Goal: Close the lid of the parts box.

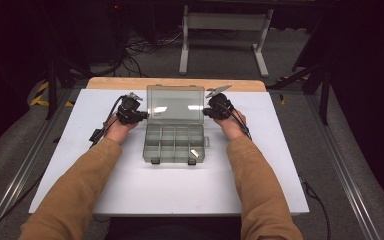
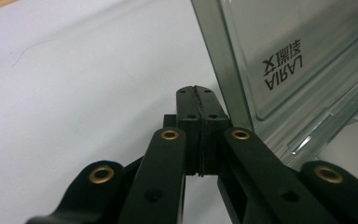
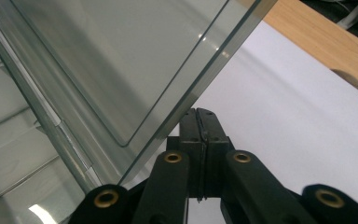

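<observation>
From the high view the open organizer box (image 1: 174, 131) sits on the tabletop (image 1: 130, 185) between both grippers. Left gripper (image 2: 198, 93): fingers pressed together, empty, just beside the raised lid (image 2: 284, 51), likely to steady it. Right gripper (image 3: 199, 116): fingers together, empty, beside the lid's opposite edge

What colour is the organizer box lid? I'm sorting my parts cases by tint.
Clear smoky grey lid, seen best in the left gripper view.

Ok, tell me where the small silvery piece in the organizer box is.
In the high view the small silvery piece lies in the front-right compartment of the clear organizer box, near its front edge, on the side of the right tool.
</observation>
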`<state>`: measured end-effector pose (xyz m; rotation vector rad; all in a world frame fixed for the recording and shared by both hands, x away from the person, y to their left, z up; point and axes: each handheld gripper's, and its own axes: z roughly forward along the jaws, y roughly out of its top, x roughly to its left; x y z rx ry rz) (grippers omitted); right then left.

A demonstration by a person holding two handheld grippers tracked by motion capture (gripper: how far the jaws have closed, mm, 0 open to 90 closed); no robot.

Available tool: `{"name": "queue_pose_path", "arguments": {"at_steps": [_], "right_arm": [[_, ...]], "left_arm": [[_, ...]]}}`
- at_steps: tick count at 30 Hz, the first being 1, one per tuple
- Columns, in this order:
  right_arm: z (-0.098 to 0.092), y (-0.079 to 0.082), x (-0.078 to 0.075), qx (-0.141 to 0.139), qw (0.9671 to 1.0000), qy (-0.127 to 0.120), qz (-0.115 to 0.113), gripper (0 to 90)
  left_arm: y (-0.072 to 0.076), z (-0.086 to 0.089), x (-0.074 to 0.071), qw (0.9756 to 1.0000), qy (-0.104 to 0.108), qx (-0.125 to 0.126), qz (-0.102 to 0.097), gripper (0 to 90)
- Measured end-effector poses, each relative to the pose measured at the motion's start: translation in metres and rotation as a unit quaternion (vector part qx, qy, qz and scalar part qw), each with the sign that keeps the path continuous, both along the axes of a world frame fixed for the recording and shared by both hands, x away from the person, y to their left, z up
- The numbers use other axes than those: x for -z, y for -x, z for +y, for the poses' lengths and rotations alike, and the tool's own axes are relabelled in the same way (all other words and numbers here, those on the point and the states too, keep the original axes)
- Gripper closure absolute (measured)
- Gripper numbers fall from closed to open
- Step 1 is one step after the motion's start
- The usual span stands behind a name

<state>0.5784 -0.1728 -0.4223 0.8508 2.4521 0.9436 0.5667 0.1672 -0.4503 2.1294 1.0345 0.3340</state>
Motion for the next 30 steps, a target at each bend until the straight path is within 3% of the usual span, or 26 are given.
{"name": "queue_pose_path", "arguments": {"at_steps": [30], "right_arm": [[-0.006, 0.012, -0.019, -0.019, 0.9993, -0.027, -0.020, 90.0]], "left_arm": [[0.008, 0.005, -0.012, 0.9998, 0.009, 0.012, -0.016, 89.9]]}}
